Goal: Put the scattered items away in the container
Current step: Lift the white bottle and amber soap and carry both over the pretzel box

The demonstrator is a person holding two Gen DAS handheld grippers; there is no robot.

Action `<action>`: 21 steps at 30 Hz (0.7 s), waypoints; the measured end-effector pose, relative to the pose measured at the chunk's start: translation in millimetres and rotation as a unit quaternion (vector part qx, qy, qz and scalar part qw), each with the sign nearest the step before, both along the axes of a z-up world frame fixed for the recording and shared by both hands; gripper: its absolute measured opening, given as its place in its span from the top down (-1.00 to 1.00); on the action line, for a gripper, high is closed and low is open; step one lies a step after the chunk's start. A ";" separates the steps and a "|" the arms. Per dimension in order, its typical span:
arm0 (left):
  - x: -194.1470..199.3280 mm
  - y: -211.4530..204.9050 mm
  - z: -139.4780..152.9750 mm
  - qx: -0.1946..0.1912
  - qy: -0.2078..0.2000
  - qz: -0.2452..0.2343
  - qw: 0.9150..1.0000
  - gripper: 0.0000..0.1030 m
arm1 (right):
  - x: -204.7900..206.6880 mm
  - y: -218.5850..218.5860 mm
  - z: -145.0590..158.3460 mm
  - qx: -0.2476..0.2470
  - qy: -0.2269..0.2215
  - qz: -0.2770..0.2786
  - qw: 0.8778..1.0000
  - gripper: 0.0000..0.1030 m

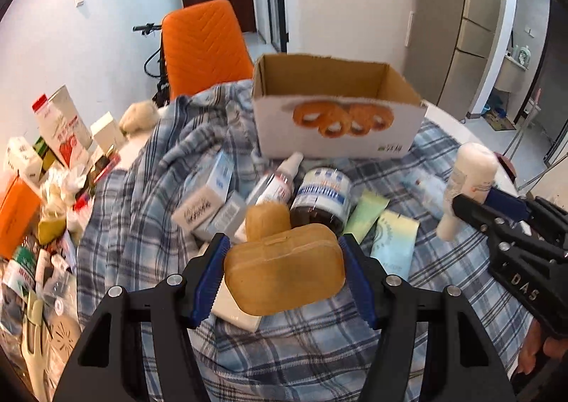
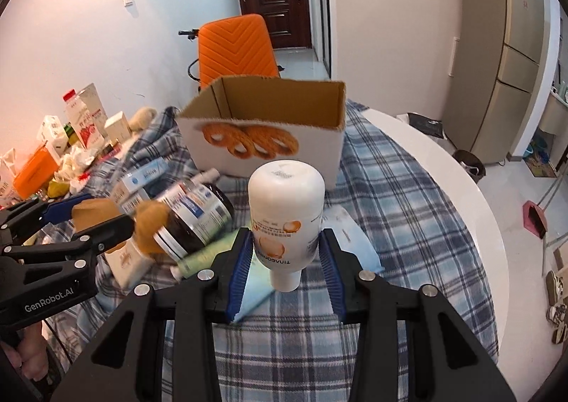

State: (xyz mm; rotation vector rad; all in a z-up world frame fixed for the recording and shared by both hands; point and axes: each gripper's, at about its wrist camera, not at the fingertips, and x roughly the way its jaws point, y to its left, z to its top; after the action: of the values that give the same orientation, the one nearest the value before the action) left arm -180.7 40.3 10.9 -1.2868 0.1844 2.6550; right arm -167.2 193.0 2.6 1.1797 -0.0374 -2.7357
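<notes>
My left gripper [image 1: 284,274] is shut on a tan plastic case [image 1: 284,269], held above the plaid cloth. My right gripper [image 2: 285,262] is shut on a white lotion bottle [image 2: 285,214], cap end toward me; it also shows in the left wrist view [image 1: 467,185]. The open cardboard box [image 1: 337,118] with a pretzel print stands beyond both grippers; in the right wrist view the box [image 2: 262,143] looks empty. A dark jar [image 1: 321,199], a spray bottle [image 1: 280,182], small cartons [image 1: 209,205] and green sachets [image 1: 392,242] lie on the cloth before the box.
The round white table [image 2: 443,168] is covered by a blue plaid cloth [image 1: 355,348]. A heap of cartons and bottles [image 1: 53,160] fills the left side. An orange chair [image 1: 204,47] stands behind the table.
</notes>
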 end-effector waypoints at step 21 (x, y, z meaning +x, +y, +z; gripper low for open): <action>-154.5 45.7 46.0 0.004 0.021 -0.011 1.000 -0.28 | -129.7 -3.6 55.4 -0.025 0.037 -0.017 0.999 0.27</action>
State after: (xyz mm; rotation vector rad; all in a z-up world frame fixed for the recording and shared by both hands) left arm -335.1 86.0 56.9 -1.2204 0.1915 2.6623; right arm -297.0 189.4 58.0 1.0724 -0.1182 -2.7889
